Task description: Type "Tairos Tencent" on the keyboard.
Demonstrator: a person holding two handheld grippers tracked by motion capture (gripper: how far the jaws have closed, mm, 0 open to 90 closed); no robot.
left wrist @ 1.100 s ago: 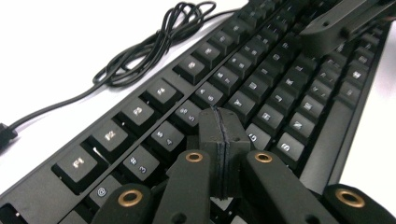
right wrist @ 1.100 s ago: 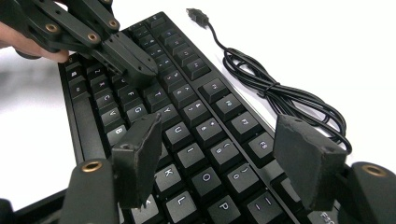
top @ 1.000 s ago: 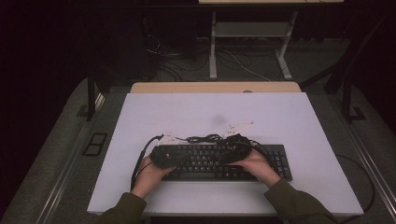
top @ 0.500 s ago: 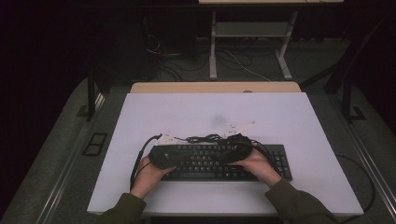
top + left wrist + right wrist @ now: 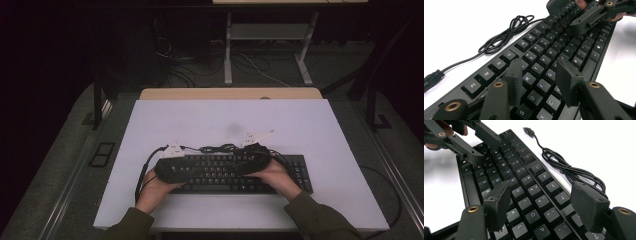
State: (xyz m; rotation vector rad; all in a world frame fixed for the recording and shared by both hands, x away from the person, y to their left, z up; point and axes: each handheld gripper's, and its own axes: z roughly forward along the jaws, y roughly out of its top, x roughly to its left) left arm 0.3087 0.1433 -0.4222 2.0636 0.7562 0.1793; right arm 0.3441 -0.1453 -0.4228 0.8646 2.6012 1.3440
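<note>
- White table (image 5: 310, 130) in a dark room; black keyboard (image 5: 225, 172) lies flat near its front edge, cable (image 5: 220, 148) coiled just behind.
- Left gripper (image 5: 540, 75) over the letter keys; jaws have just been opening, nothing between them.
- Right gripper (image 5: 544, 202) spread, gripping nothing, above the keys.
- Judged step: key pressing. Next press needs the jaws lowered onto one key.

White table (image 5: 200, 120) with black keyboard (image 5: 220, 172) and coiled cable (image 5: 220, 148) on top

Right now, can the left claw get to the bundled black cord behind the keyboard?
Probably yes. The left claw hovers open over the keyboard, and the cord lies just beyond its far edge on bare table, nothing between them.
</note>
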